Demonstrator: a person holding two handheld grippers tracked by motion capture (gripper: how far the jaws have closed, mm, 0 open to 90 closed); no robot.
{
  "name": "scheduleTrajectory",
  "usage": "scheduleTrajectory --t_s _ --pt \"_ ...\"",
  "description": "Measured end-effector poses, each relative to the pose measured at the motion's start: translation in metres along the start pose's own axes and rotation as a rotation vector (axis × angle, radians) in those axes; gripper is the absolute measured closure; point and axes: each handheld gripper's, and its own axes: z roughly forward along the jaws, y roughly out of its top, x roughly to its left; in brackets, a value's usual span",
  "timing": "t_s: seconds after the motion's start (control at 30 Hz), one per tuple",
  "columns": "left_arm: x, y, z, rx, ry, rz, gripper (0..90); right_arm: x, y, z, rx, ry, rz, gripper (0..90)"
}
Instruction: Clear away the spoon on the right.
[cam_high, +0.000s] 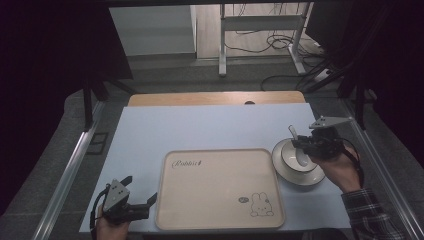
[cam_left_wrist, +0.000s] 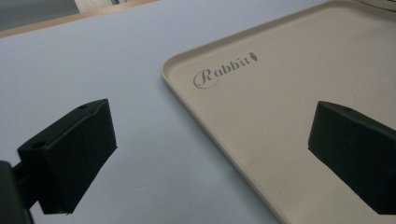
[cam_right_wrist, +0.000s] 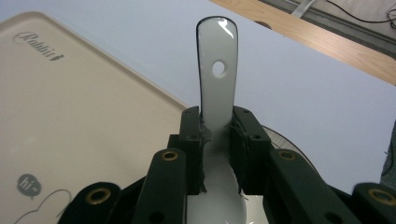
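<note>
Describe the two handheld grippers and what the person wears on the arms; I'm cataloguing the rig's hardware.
Both the left gripper and the right gripper are black, each topped by a grey three-cornered plate and trailing a black cable. The jaws end in blocky black pads, and brass-coloured screw rings sit in the right one's arms. The right forearm wears a dark plaid sleeve.

A tray (cam_high: 220, 187) lay on the desk (cam_high: 200, 127) at its near middle. Just right of the tray sat a plate (cam_high: 287, 170) with a bowl (cam_high: 295, 157) on it. The right claw (cam_high: 300, 145) hung over the bowl, clamping a spoon (cam_high: 293, 132) by its handle. The left claw (cam_high: 142, 192) sat at the tray's near left corner, one jaw over the tray, the other over the desk
</note>
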Motion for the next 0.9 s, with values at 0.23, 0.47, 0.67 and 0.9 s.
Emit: scheduleTrajectory --t_s 0.23,0.47,0.67,0.9 --pt "0.000 0.000 0.000 0.000 0.001 -0.001 0.7 0.009 0.004 -0.007 0.013 0.024 -0.011 75.5" --pt "0.000 0.000 0.000 0.000 0.001 -0.001 0.7 0.021 0.007 -0.007 0.036 0.051 -0.013 75.5" --pt "0.000 0.000 0.000 0.000 0.001 -0.002 0.7 0.031 0.007 -0.002 0.062 0.076 -0.035 75.6" --pt "0.000 0.000 0.000 0.000 0.001 -0.003 0.7 0.042 0.007 0.006 0.089 0.099 -0.055 75.6"
